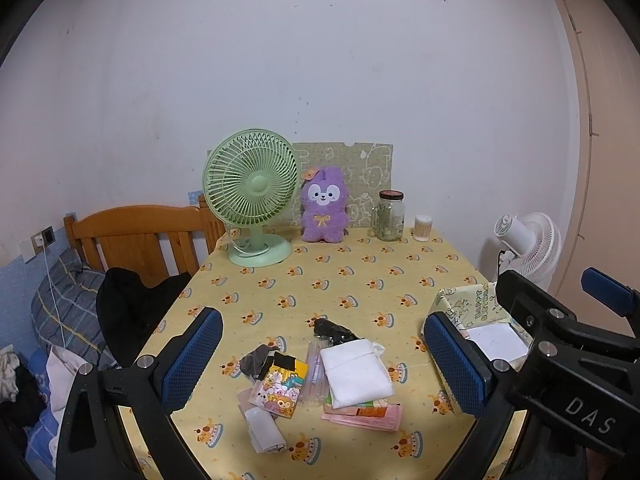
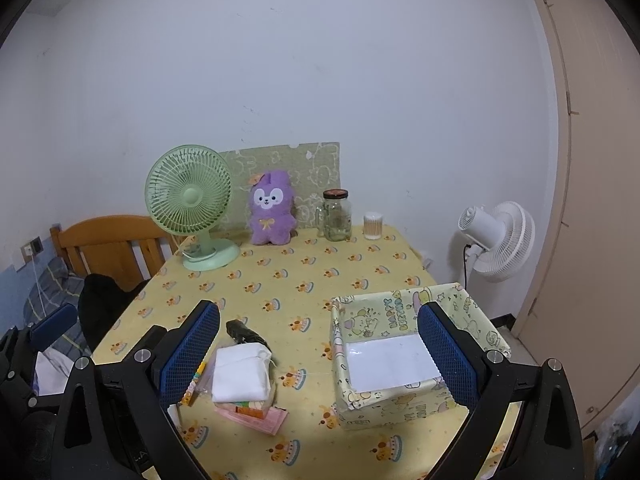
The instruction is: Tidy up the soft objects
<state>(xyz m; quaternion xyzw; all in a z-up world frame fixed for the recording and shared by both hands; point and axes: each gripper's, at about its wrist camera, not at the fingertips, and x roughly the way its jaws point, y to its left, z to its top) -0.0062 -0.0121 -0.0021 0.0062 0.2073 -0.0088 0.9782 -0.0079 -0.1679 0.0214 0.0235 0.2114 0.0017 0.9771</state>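
Note:
A pile of soft items lies near the table's front: a folded white cloth (image 1: 356,372) (image 2: 241,374) on pink and orange packets (image 1: 366,414), a cartoon-print pouch (image 1: 280,386), a grey rag (image 1: 256,358), a black bundle (image 1: 334,330) (image 2: 244,332) and a small white roll (image 1: 264,430). An open yellow paper-covered box (image 2: 416,356) (image 1: 476,320) stands to the right, holding only a white liner. My left gripper (image 1: 322,360) is open above the pile. My right gripper (image 2: 318,356) is open, between the pile and the box.
At the table's back stand a green desk fan (image 1: 252,196), a purple plush bunny (image 1: 323,206), a glass jar (image 1: 389,216) and a cotton-swab tub (image 1: 423,228). A wooden chair (image 1: 136,236) and bedding sit left; a white floor fan (image 2: 500,240) right.

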